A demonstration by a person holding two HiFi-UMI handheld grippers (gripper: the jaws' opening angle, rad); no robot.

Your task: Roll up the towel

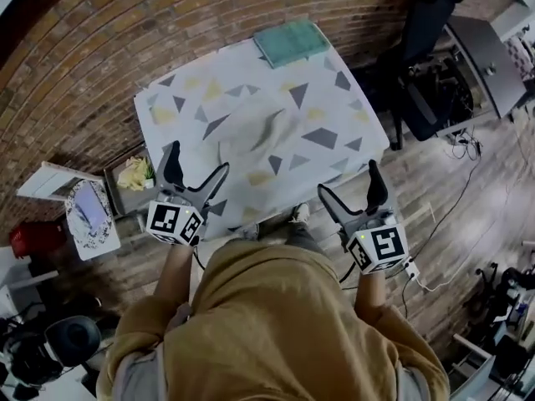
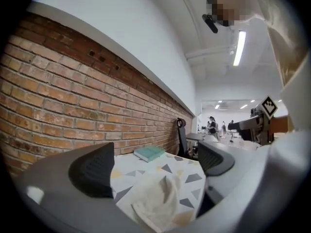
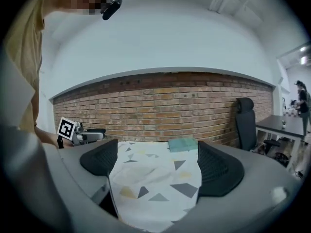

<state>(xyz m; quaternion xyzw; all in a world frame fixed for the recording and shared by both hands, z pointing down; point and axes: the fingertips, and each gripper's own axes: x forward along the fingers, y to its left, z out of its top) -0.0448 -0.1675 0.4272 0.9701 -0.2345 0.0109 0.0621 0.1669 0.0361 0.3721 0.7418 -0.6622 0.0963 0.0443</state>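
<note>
A pale cream towel [image 1: 255,132] lies crumpled in the middle of a table [image 1: 338,144] covered with a white cloth printed with grey and yellow triangles. The towel [image 2: 158,200] fills the space seen between the left jaws; in the right gripper view the towel [image 3: 133,171] lies flat on the cloth. My left gripper [image 1: 196,174] hovers open over the table's near left edge. Off the near right corner, my right gripper [image 1: 349,192] is open too. Neither touches the towel.
A folded teal cloth [image 1: 291,42] rests at the table's far edge by the brick wall. A black office chair [image 1: 426,23] and a desk stand at the right. A box with yellow items [image 1: 134,175] and a patterned board [image 1: 89,215] sit on the floor at the left.
</note>
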